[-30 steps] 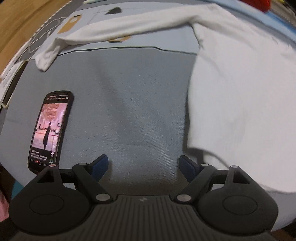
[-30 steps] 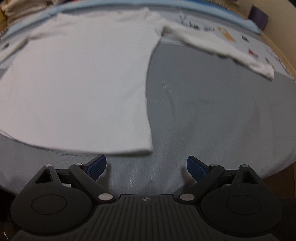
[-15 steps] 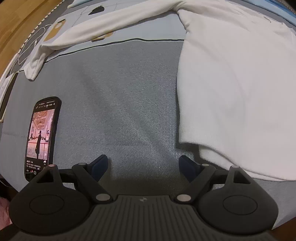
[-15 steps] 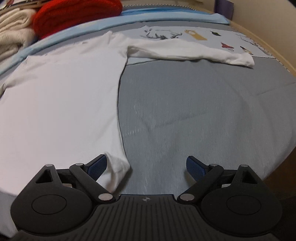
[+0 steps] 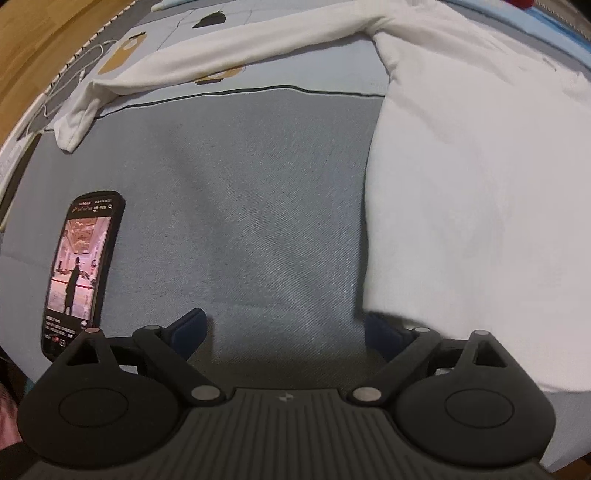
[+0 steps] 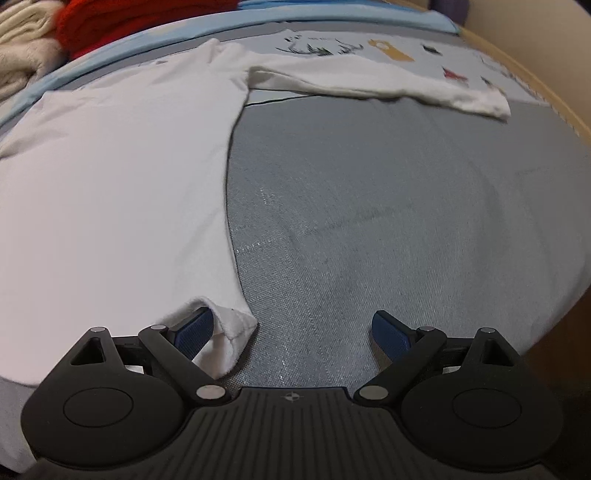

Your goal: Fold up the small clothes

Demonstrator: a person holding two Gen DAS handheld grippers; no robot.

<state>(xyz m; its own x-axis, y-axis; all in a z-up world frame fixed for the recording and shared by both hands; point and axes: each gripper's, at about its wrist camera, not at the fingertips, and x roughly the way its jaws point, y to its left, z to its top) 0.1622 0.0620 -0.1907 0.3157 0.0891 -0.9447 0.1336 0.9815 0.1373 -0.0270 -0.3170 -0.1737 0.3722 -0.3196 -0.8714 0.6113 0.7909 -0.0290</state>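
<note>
A white long-sleeved shirt (image 6: 110,177) lies spread flat on a grey bed cover (image 6: 369,221), both sleeves stretched outward. At the shirt's hem, the right gripper (image 6: 291,328) stands wide open, one blue pad under a lifted hem corner that was lying flat a second ago. Only the left view shows a lit phone (image 5: 79,269) well left of the shirt. The left gripper (image 5: 284,328), jaws just opened wider, holds nothing, though its right pad seems tucked beneath the hem.

A home bedroom: a grey bedspread (image 5: 258,206) (phone (image 5: 79,269) lying on it), folded knitwear (image 6: 122,18) stacked behind.
</note>
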